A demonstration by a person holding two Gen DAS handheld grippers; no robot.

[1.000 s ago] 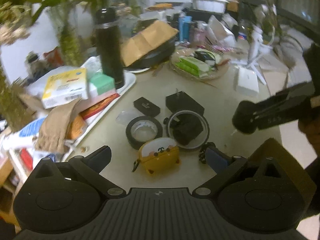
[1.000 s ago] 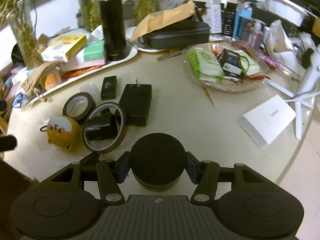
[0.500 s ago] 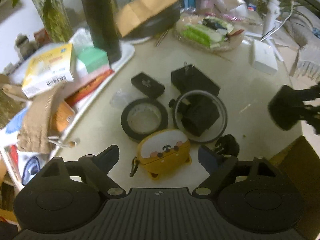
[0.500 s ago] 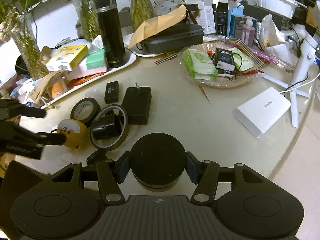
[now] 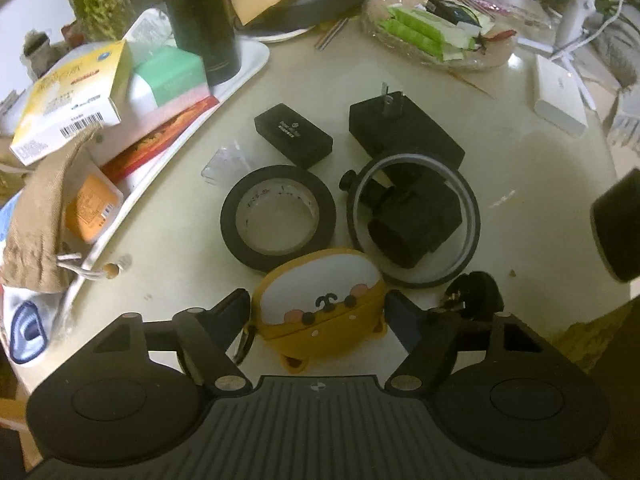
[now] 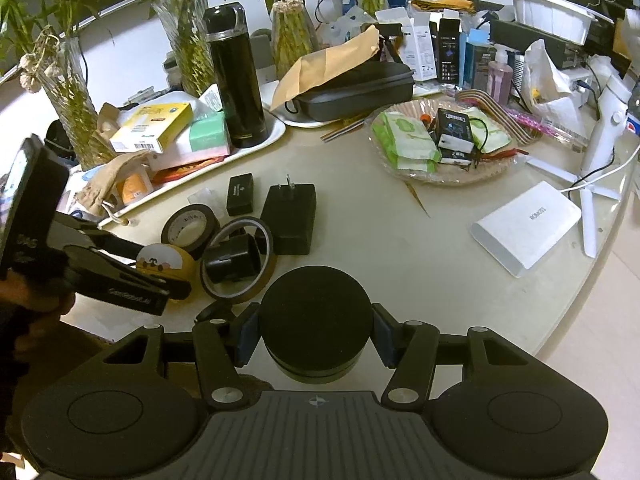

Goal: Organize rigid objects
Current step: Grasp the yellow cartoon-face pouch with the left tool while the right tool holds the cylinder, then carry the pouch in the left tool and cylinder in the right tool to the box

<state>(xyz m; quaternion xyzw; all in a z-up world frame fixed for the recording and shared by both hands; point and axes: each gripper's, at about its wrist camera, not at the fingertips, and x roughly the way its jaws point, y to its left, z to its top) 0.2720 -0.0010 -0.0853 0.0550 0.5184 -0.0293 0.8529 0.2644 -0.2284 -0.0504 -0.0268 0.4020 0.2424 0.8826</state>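
Observation:
A yellow cartoon-face case [image 5: 320,304] lies on the cream table [image 5: 520,168] between the fingers of my left gripper [image 5: 318,306]. The jaws are closing and the pads stand right at its sides, with no clear press. From the right wrist view the left gripper [image 6: 160,268] reaches in from the left over the case [image 6: 164,260]. My right gripper [image 6: 316,330] is shut on a black round canister [image 6: 316,312], held above the table's near edge. Behind the case lie a black tape roll [image 5: 278,216], a thin ring [image 5: 472,216] around a black adapter [image 5: 416,224], a pronged charger [image 5: 404,132] and a small black box [image 5: 294,134].
A white tray [image 5: 256,60] at the left holds boxes and a black flask [image 5: 200,12]. A woven plate of packets [image 6: 440,140] and a white power bank [image 6: 528,228] sit to the right. A small black clip [image 5: 474,292] lies by my left gripper's right finger. Vases line the back.
My left gripper has come down and forward onto the yellow case, and its jaws have narrowed around it. The right gripper keeps its hold on the canister and has barely shifted.

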